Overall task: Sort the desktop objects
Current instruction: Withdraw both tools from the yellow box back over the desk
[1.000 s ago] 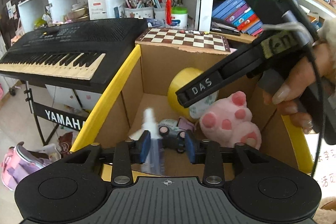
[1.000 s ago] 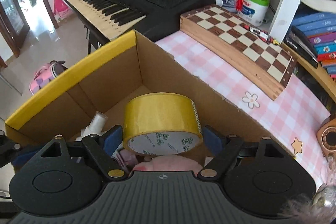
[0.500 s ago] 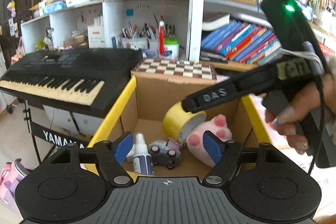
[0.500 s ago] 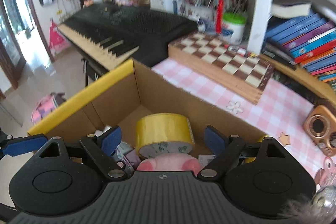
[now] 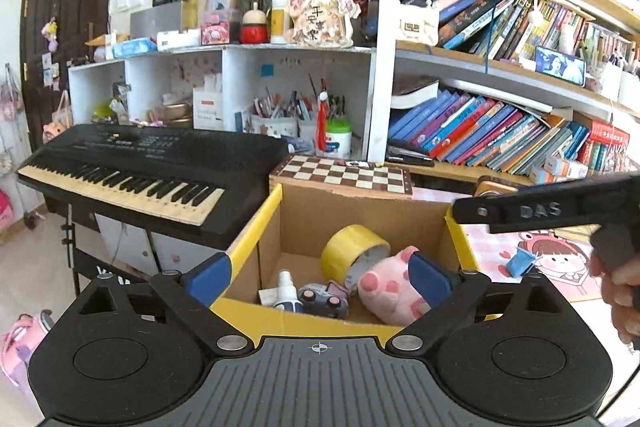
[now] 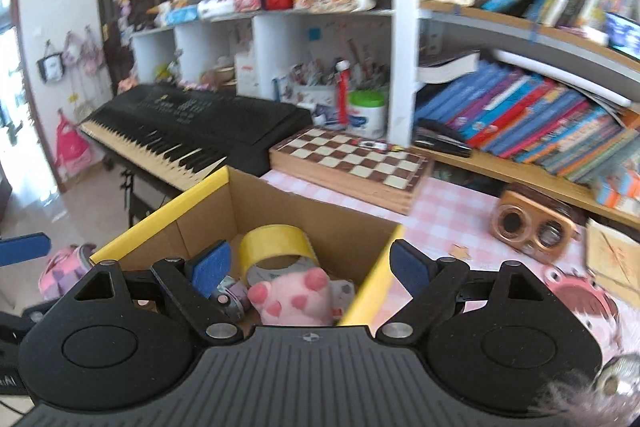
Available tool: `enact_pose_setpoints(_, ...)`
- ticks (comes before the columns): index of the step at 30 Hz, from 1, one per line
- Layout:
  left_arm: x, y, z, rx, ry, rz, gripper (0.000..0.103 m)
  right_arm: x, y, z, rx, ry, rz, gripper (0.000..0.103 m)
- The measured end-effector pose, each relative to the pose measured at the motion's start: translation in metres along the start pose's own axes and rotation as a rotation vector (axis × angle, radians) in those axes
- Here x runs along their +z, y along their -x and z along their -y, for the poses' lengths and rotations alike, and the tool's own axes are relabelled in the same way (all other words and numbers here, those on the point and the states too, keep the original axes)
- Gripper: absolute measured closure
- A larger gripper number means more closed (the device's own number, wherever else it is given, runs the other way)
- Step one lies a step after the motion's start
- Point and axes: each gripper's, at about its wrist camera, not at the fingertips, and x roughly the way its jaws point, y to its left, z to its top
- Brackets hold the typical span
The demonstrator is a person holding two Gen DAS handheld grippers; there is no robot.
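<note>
Toy car (image 6: 231, 297) half behind finger

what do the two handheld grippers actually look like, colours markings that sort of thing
Both are matte black plastic. The left gripper and right gripper each have blue fingertip pads, angular linkage arms with silver pivot screws, two round discs and a ribbed centre plate bearing a small crosshair mark. From the left wrist view, the right gripper's side reads "DAS" in raised letters; the bare hand holding it shows no sleeve.

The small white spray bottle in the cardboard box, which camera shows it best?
The left wrist view: the spray bottle stands in plain sight at the box's near wall, beside the toy car. In the right wrist view it cannot be made out; the right hand-held gripper's body covers that corner.
</note>
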Motion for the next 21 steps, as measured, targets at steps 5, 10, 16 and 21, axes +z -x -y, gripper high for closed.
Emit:
enact_pose_setpoints(5, -0.008, 0.022, -0.004, -0.015, 0.005, 0.010, 0.006, -0.025, 0.033, -0.003, -0.068, -0.050, 0.032, 0.016)
enact_pose_setpoints(10, -0.018, 0.040, -0.008, -0.032, 0.012, 0.004, 0.006, -0.050, 0.059, -0.007, -0.125, -0.117, 0.038, 0.016)
enact_pose_setpoints(16, -0.033, 0.058, -0.010, -0.044, 0.022, -0.013, 0.006, -0.080, 0.085, -0.019, -0.157, -0.145, 0.030, 0.016)
enact_pose_setpoints(21, -0.046, 0.071, -0.013, -0.037, 0.039, -0.026, 0.005, -0.099, 0.102, -0.032, -0.172, -0.141, 0.030, 0.016)
